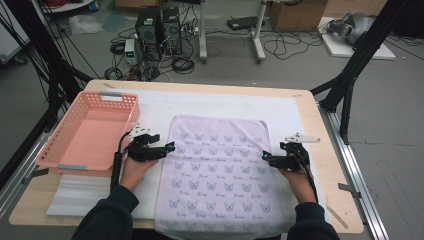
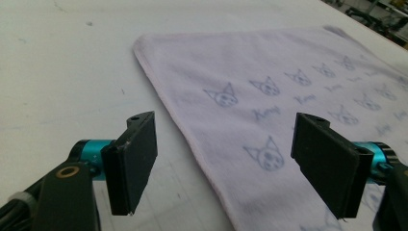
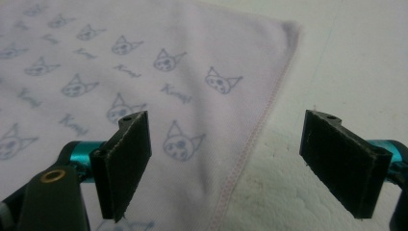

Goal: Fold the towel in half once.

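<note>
Pale lilac cat-print towel (image 1: 218, 170) lies flat, unfolded on the worktop (image 1: 330, 165); left claw (image 1: 169, 147) and right claw (image 1: 266, 156) gape wide, empty, straddling its side edges.

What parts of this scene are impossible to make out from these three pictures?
- Towel: its near edge hangs over the table front, cut off by the high view's bottom edge.
- Small words printed between the cat faces: too blurred in both gripper views.
- Pink basket: near wall hides part of its floor, high view.

the towel (image 2: 288, 86) bears repeated script words too blurred to read.
</note>
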